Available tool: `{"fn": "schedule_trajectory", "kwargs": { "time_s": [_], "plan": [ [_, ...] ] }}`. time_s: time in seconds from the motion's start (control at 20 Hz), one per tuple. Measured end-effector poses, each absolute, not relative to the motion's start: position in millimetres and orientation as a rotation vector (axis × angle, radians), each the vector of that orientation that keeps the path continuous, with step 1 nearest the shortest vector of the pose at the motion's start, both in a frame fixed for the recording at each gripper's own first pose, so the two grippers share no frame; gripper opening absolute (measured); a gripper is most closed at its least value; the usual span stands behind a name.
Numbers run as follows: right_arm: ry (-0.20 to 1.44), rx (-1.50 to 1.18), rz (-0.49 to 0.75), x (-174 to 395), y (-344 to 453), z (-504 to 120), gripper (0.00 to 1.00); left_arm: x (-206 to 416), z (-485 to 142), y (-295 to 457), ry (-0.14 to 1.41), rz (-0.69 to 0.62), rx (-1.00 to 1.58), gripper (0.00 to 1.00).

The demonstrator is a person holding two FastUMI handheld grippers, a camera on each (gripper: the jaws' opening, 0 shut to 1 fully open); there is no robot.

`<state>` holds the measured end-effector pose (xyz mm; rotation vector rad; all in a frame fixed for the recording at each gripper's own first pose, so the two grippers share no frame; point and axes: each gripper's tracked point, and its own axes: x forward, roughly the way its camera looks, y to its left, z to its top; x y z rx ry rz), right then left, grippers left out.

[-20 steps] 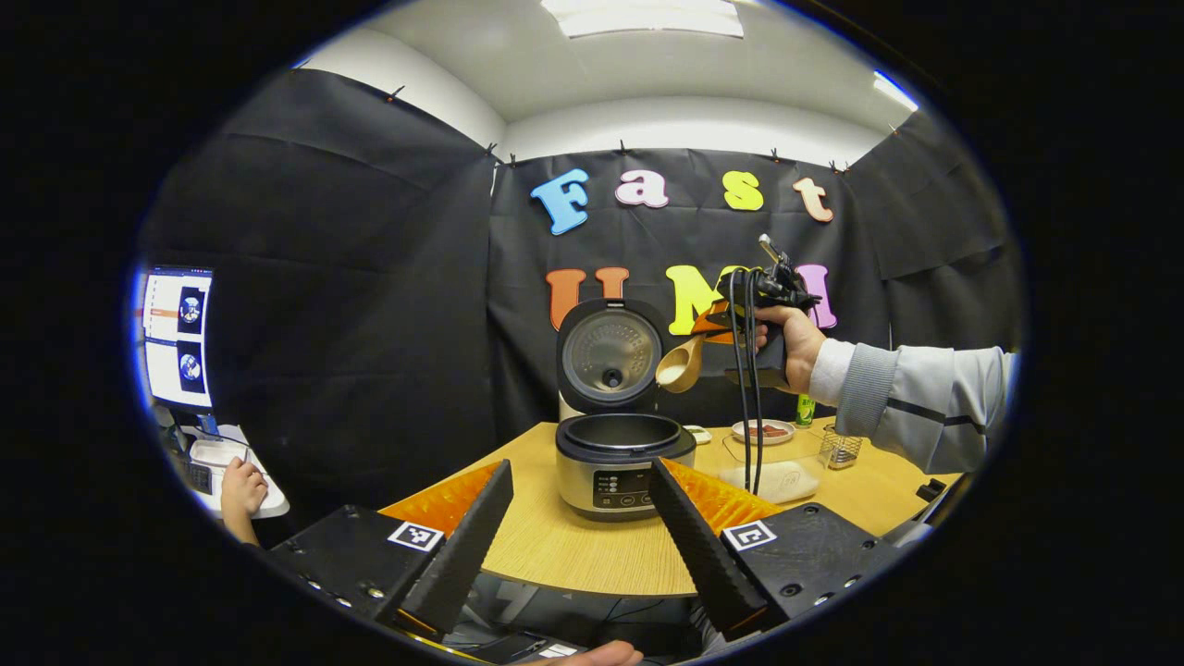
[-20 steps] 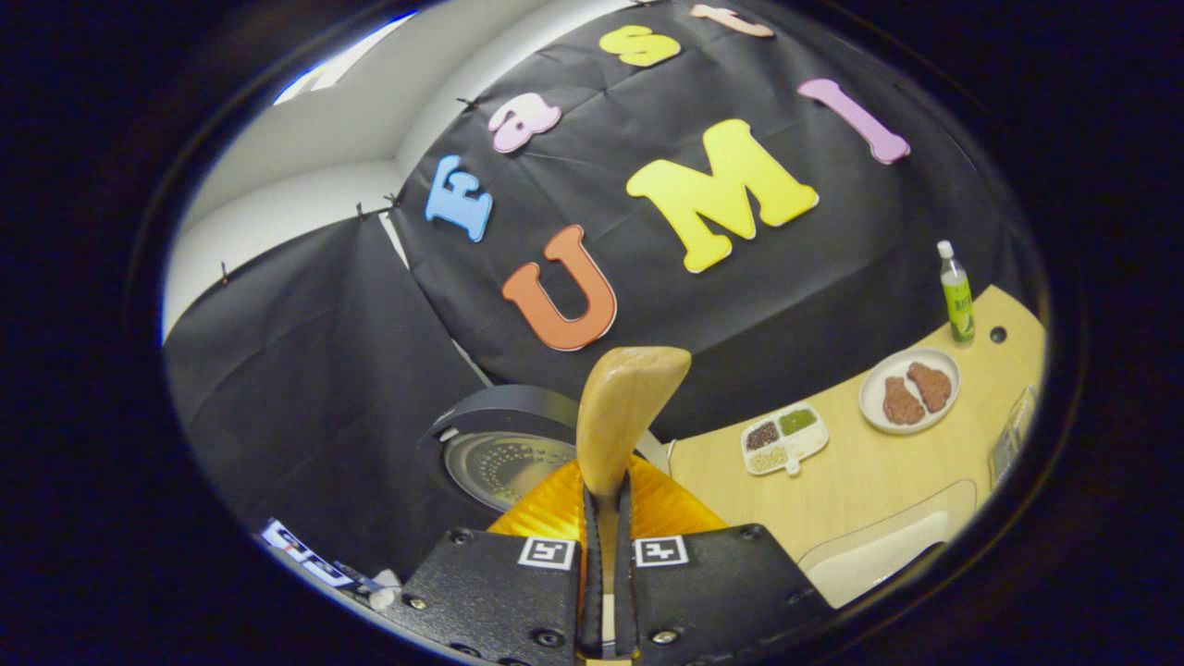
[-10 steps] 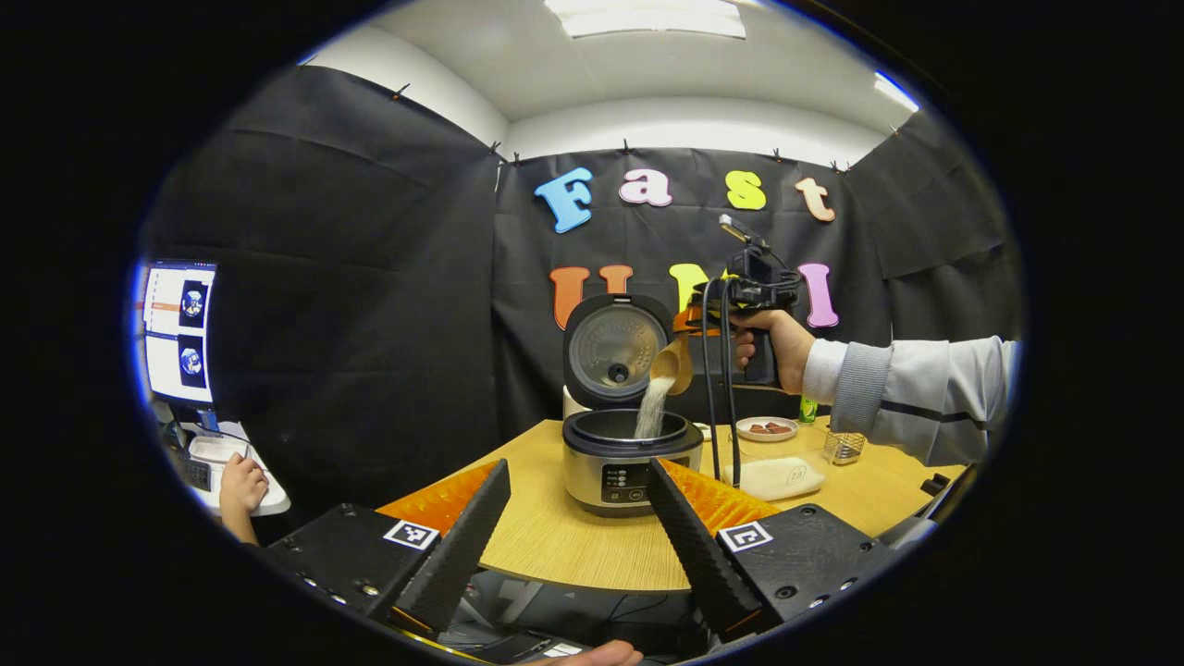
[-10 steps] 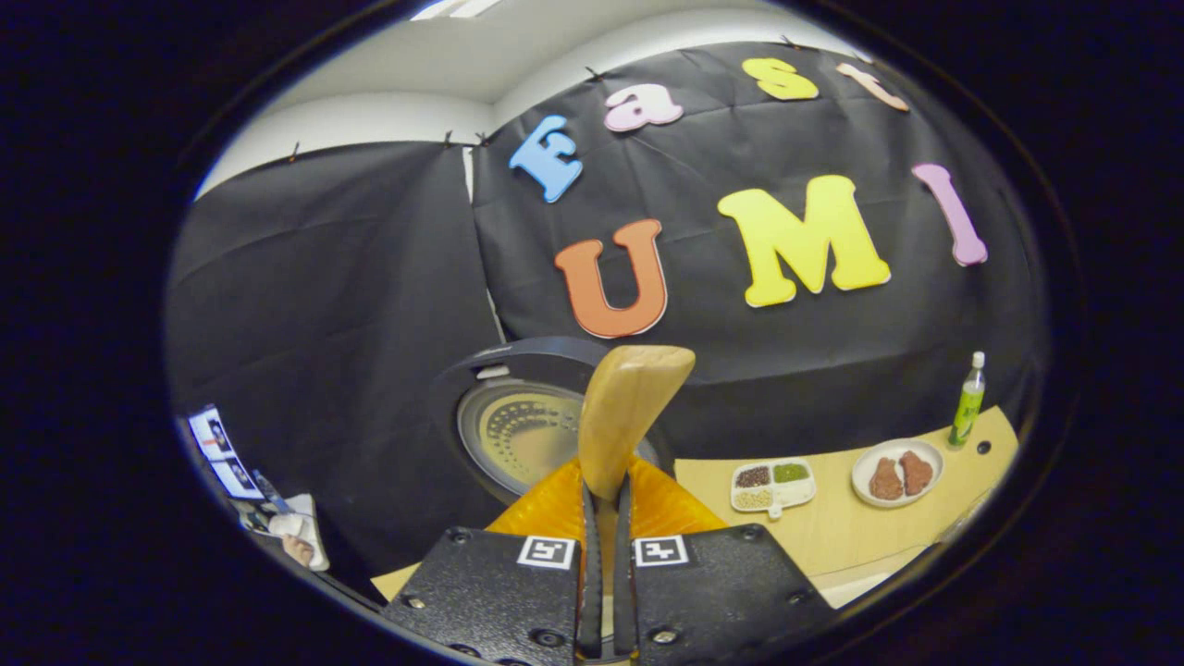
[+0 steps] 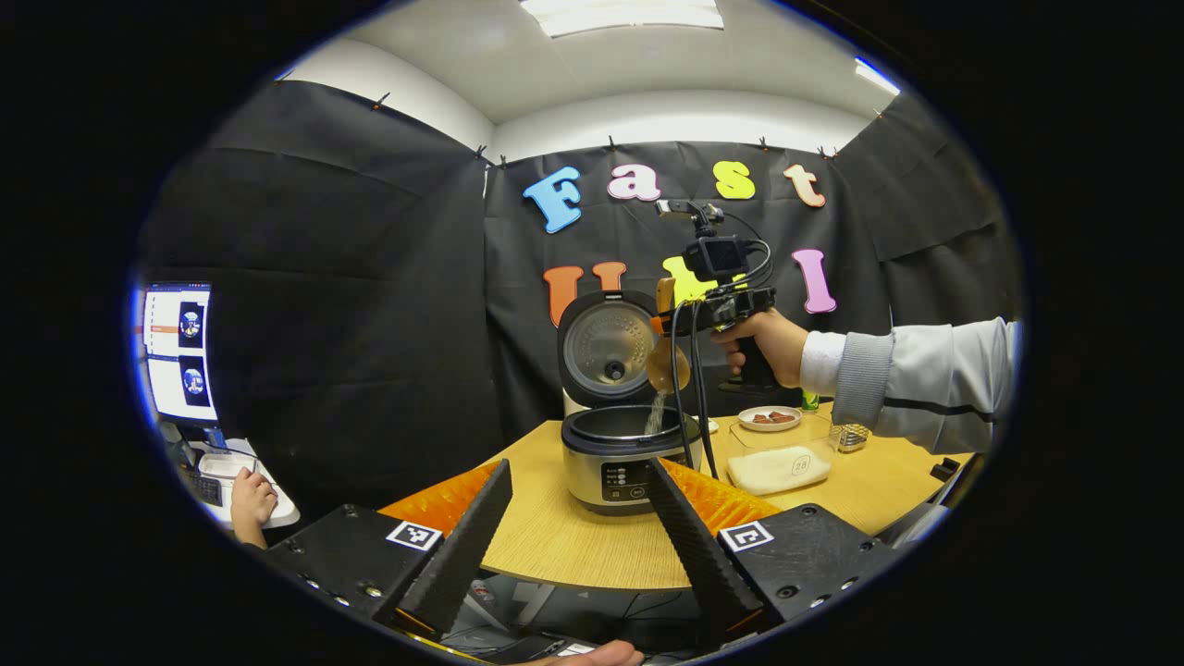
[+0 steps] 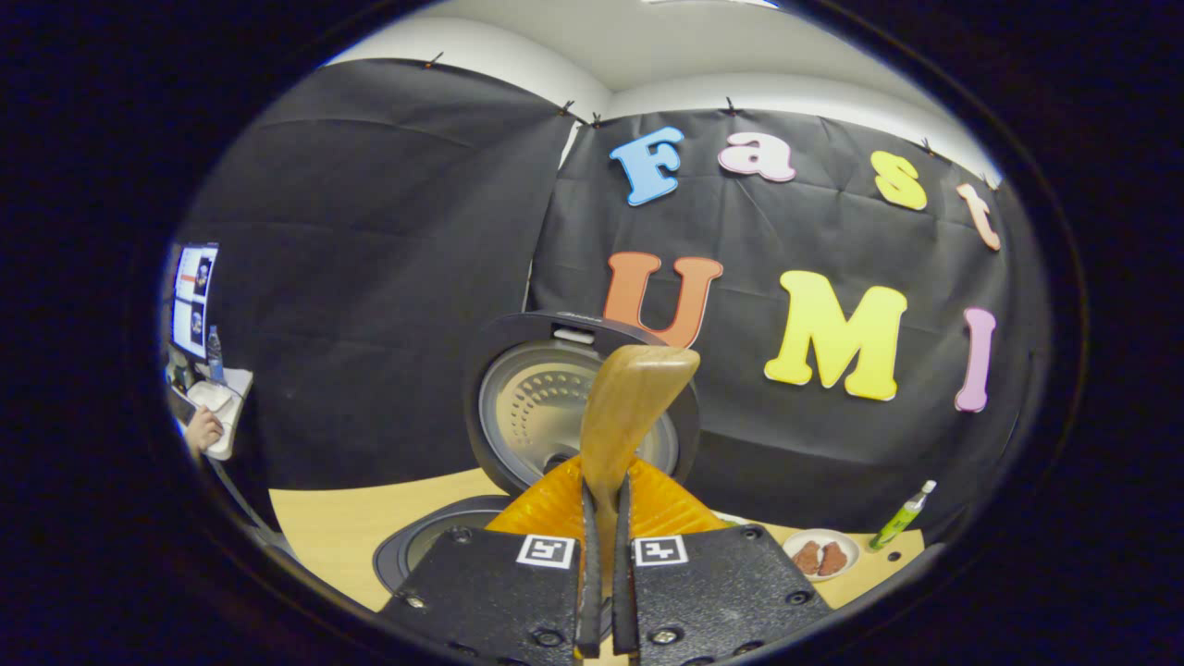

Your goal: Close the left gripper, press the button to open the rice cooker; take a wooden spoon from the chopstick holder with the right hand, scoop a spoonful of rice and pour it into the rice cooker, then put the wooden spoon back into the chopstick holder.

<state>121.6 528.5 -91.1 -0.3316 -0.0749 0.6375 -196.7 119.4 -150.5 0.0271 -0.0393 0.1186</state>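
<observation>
Above the open rice cooker (image 5: pixel 629 453) at the middle of the table (image 5: pixel 573 546), the right gripper (image 6: pixel 601 518), jaws clamped on the handle of the wooden spoon (image 6: pixel 634 407), tips its bowl so rice (image 5: pixel 657 413) falls into the pot, while the left gripper (image 5: pixel 578 527) hovers near, jaws wide.

Black-draped booth (image 5: pixel 351 305), wooden table (image 5: pixel 573 546), ceiling light (image 5: pixel 620 14)
</observation>
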Motion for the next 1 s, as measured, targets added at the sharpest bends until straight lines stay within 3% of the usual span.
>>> {"fn": "schedule_trajectory", "kwargs": {
  "time_s": [0.45,1.0],
  "plan": [
    [-0.088,-0.276,0.546,136,451,-58,0.1,-191,-143,98,-0.035,0.092,0.019,0.96],
    [-0.058,-0.188,0.319,179,263,-30,0.12,-165,-136,46,-0.035,0.016,0.023,0.96]
  ]
}}
